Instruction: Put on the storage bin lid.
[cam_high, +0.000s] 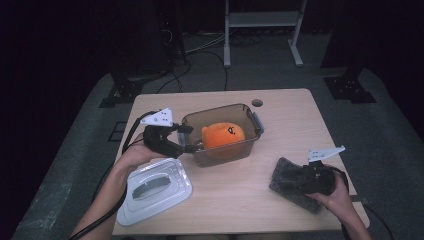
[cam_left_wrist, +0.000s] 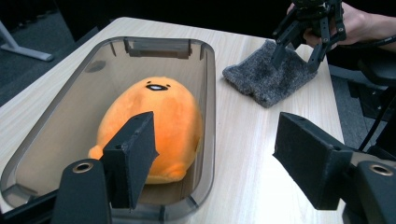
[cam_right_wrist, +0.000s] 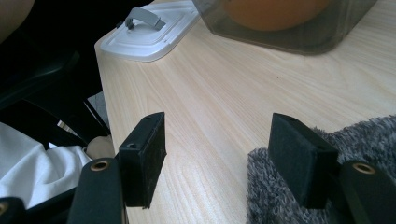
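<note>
Orange plush (cam_left_wrist: 154, 121) sits inside bin (cam_left_wrist: 211, 93), walled all round.

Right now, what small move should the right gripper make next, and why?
Probably close on the grey cloth: the right gripper stands open with one jaw over the cloth's edge, nothing held, and the orange plush already lies in the open bin.

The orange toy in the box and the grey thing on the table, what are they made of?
The orange toy looks like soft plush fabric: matte, fuzzy, rounded like stuffing inside. The grey thing seems to be fluffy cloth, maybe fleece or wool; its surface is shaggy and speckled. The box looks like smoky see-through plastic, smooth and slightly shiny, since the toy shows through its wall.
</note>
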